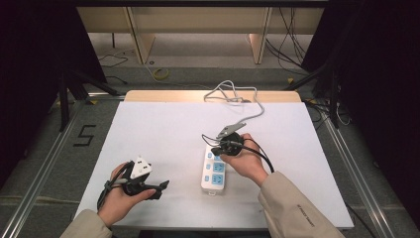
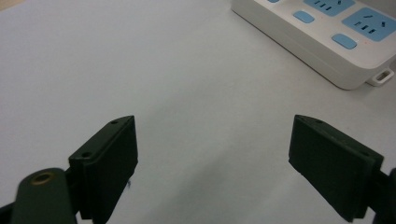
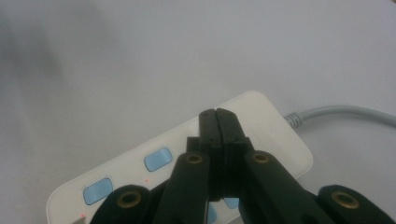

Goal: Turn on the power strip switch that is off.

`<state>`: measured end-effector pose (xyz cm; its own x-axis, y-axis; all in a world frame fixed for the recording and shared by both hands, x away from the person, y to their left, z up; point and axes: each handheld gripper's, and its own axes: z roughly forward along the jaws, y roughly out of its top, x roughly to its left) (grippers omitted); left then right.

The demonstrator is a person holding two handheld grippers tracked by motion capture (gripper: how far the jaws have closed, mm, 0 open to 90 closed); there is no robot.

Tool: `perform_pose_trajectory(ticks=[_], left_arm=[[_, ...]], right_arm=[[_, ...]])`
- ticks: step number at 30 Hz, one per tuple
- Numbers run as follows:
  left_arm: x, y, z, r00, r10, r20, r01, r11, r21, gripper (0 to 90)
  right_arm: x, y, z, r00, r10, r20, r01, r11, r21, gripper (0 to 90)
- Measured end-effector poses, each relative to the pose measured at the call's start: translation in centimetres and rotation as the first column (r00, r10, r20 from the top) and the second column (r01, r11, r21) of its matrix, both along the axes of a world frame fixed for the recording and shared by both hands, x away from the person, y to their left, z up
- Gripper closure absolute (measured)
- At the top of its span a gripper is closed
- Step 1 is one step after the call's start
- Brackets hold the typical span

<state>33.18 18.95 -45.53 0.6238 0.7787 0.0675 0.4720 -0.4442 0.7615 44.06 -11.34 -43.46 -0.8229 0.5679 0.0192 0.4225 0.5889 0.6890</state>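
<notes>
A white power strip [image 1: 214, 173] with blue sockets and blue switches lies in the middle of the white table [image 1: 163, 129]. Its grey cable [image 1: 250, 111] runs off to the table's back edge. My right gripper [image 1: 218, 148] hovers over the strip's far, cable end. In the right gripper view its jaws are pressed together with nothing between them, right gripper [image 3: 218, 114] just above the strip [image 3: 271, 140]. Small red lights glow beside two blue switches [image 3: 157, 158]. My left gripper [image 1: 161, 188] rests low at the front left, left gripper [image 2: 212, 126] wide open and empty, facing the strip [image 2: 322, 42].
The cable [image 1: 228, 91] loops at the back middle of the table near a bare wooden strip [image 1: 163, 95]. Metal rails [image 1: 44, 163] run along both sides on the floor. Wooden desk legs and loose wires stand beyond the table.
</notes>
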Motion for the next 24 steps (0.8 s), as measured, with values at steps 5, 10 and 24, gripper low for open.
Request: perform_pose_trajectory(ticks=[5, 10, 24], left_arm=[[0.0, 0.0, 0.0, 1.0, 0.0, 0.001, 0.0, 1.0, 0.0, 15.2], [0.0, 0.0, 0.0, 1.0, -0.001, 0.001, 0.001, 1.0, -0.001, 15.2], [0.0, 0.0, 0.0, 1.0, -0.003, 0.003, 0.003, 1.0, -0.001, 15.2]], right_arm=[[0.3, 0.2, 0.0, 1.0, 0.003, -0.001, -0.003, 1.0, -0.012, 90.0], [0.6, 0.6, 0.1, 1.0, 0.007, -0.002, -0.007, 1.0, -0.016, 90.0], [1.3, 1.5, -0.2, 0.9998, 0.016, -0.013, -0.016, 0.999, -0.05, 90.0]])
